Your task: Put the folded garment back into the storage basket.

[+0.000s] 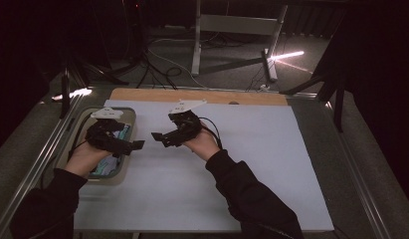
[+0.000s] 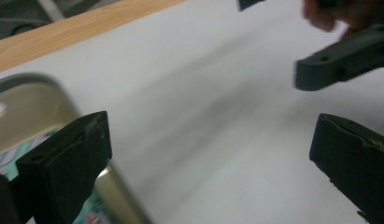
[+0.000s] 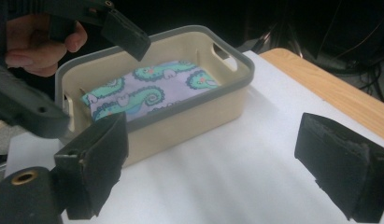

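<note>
bin (image 3: 189,114): smooth matt plastic | cloth (image 3: 152,91): printed fabric | table edge (image 3: 330,88): wood

Beige bin (image 3: 194,116), grey-rimmed, handle slots in its end walls, upright on the white sheet; folded seahorse-print cloth (image 3: 150,91) lying flat inside.

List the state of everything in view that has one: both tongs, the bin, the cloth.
left tongs: open, jaws wide apart, empty, held at the bin's right edge
right tongs: open, empty, held over the white mat, pointing toward the bin
bin: upright on the mat, no lid on it
patterned cloth: folded, lying flat inside the bin
white mat: flat on the table
</note>
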`<state>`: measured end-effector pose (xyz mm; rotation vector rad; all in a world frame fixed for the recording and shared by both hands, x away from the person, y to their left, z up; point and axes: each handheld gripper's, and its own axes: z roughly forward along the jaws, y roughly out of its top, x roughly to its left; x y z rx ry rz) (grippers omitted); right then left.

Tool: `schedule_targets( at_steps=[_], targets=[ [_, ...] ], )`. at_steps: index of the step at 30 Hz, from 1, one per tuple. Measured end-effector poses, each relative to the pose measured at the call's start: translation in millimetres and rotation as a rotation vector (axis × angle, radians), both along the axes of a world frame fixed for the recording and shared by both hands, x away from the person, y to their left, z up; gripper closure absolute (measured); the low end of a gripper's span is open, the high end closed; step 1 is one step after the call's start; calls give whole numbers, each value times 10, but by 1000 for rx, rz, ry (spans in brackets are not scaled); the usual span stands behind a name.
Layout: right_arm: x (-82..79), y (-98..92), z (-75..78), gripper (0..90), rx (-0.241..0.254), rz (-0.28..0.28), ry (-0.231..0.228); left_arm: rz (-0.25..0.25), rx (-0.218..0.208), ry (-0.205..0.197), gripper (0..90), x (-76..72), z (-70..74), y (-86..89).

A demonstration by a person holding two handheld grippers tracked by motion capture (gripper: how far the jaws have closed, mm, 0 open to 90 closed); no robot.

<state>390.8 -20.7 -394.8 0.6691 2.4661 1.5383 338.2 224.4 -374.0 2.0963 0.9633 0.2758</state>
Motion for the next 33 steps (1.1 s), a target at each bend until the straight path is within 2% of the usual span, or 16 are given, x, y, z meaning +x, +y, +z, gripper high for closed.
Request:
schedule_targets(
  at_steps=[5, 11, 15, 20, 24, 26, 30, 33],
  targets=[
    [-16, -136, -41, 99, 9, 16, -1, -52, -17, -21, 0, -48, -36, -191],
    [-38, -293, -75, 99, 7, 15, -19, -110, -8, -24, 0, -90, -71, -440],
    [-39, -427, -106, 99, 18, 14, -20, -152, -17, -24, 0, -140, -107, -578],
    [-62, -593, -180, 98, 3, 14, -29, -193, -15, -24, 0, -195, -181, -718],
    [-119, -712, -249, 98, -9, 14, -34, -204, 8, -32, 0, -229, -256, -814],
    [-149, -773, -293, 98, -8, 20, -31, -218, 4, -32, 0, -253, -294, -860],
    [-235, -866, -394, 98, -43, 30, -37, -247, 19, -42, 0, -311, -378, -944],
    [-295, -938, -480, 97, -54, 40, -31, -269, 36, -28, 0, -348, -447, -983]
  ],
)
